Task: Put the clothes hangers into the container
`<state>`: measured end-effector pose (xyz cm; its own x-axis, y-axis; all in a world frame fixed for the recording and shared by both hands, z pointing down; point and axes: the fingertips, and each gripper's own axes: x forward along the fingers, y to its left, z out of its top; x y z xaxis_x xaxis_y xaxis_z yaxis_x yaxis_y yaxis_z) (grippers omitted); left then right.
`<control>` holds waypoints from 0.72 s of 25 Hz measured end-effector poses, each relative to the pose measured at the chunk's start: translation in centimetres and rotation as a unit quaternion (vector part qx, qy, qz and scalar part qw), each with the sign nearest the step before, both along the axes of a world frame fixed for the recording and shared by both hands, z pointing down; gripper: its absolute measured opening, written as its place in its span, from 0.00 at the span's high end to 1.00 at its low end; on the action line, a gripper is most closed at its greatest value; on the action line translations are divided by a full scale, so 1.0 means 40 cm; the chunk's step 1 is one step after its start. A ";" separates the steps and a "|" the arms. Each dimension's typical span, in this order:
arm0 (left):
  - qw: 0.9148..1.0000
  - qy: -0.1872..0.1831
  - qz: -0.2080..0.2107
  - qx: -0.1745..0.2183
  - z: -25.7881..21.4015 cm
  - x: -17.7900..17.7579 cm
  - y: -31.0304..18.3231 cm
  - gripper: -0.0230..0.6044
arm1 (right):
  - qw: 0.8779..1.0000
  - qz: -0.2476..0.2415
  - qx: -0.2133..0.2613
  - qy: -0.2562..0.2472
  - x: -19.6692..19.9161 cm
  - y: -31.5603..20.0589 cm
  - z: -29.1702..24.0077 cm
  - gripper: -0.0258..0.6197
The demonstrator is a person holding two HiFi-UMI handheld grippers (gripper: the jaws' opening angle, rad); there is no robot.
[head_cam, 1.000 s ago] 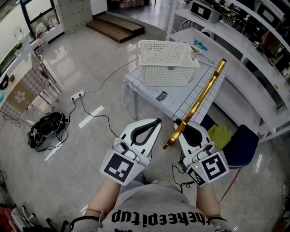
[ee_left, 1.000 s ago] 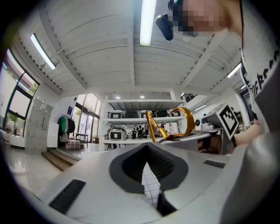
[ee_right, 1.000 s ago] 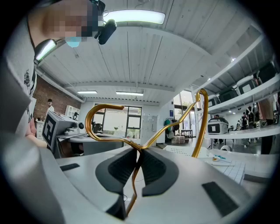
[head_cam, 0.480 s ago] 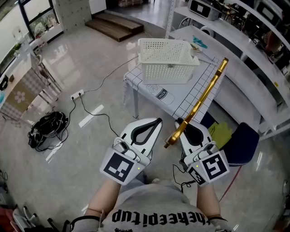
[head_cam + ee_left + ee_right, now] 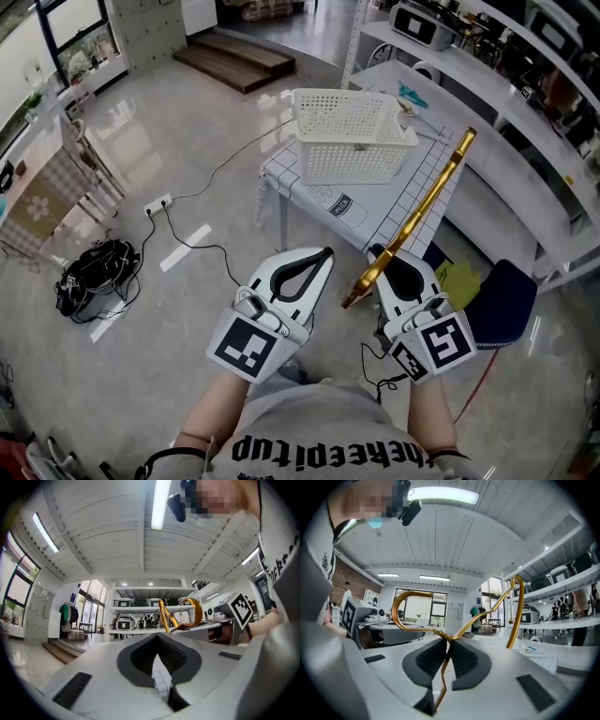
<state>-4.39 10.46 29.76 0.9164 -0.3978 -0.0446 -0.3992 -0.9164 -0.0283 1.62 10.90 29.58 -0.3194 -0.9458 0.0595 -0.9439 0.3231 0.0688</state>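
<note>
A gold metal clothes hanger sticks up and forward from my right gripper, which is shut on its wire near the neck. In the right gripper view the wire runs between the pads and the hanger's hook curls up to the left of my right gripper. My left gripper is beside it, shut with nothing in it; in its own view my left gripper has its tips touching, and the hanger shows beyond. A white lattice basket stands on a small table with a grid cloth, ahead of both grippers.
White shelving lines the right side behind the table. A dark blue seat with a yellow-green cloth is at the right. On the floor at the left lie a black cable bundle and a power strip.
The table and basket have shifted slightly in the head view as the person moves. Both grippers keep the same pose, the right one still on the hanger.
</note>
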 end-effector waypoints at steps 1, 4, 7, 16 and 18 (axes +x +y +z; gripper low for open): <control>1.000 0.000 0.002 0.003 -0.001 -0.007 -0.005 0.94 | 1.000 0.002 0.001 -0.001 -0.003 -0.006 -0.001 0.90; 1.000 0.003 0.009 0.008 -0.005 -0.029 -0.021 0.94 | 1.000 0.017 0.007 -0.003 -0.011 -0.020 -0.007 0.90; 1.000 0.002 0.013 0.010 -0.001 -0.044 -0.043 0.94 | 0.999 0.032 0.015 -0.001 -0.014 -0.037 -0.013 0.90; 1.000 0.010 0.022 0.004 0.001 -0.020 -0.115 0.94 | 0.999 0.051 0.018 0.003 0.030 -0.106 -0.028 0.91; 1.000 0.008 0.018 0.004 0.003 -0.009 -0.140 0.94 | 0.999 0.049 0.019 0.004 0.047 -0.132 -0.031 0.90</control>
<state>-4.75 4.85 29.87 0.9294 -0.3637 -0.0629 -0.3660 -0.9302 -0.0286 3.50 5.62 28.34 -0.2257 -0.9739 0.0254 -0.9700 0.2271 0.0864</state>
